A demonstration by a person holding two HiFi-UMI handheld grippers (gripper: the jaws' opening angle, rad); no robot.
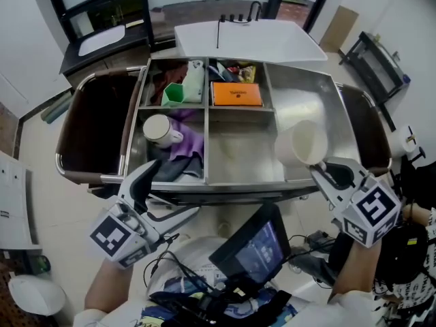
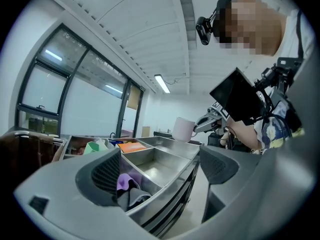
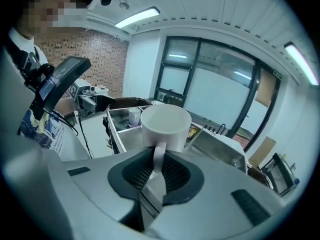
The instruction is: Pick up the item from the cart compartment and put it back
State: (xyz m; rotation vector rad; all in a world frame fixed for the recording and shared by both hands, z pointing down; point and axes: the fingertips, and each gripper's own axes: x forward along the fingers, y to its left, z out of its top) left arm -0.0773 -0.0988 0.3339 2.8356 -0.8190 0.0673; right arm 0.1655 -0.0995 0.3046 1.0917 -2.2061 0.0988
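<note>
Jaws on the right gripper [image 3: 157, 170] are pinched tight on the handle of the white ceramic mug [image 3: 166, 126], mouth up and roughly level. In the head view that mug [image 1: 304, 142] sits right of centre, held in the air over the long right-hand compartment [image 1: 300, 90] of the stainless steel cart [image 1: 238, 186]. The left gripper view shows it [image 2: 184, 129] clear above the cart rim, touching nothing but the pads.

My read: pick is done, we're at the top of the lift, put-back comes next.

Next move as I see it:
- straight down into that right-hand compartment, which looks bare, so there's room
- keep the base flat; a grip on the handle alone lets the body swing, so go slow
- open only once the base is on the steel
- back out along the handle line so I don't drag it

Left gripper [image 1: 167, 193] is at lower left of the head view, jaws apart with nothing between them, near the front-left compartment holding a crumpled purple cloth [image 1: 191, 142] and a second white mug [image 1: 159, 129]. It has no part in this step, so I'd park it there. The flat orange box [image 1: 236, 94] at upper centre is well apart from the drop zone.
</note>
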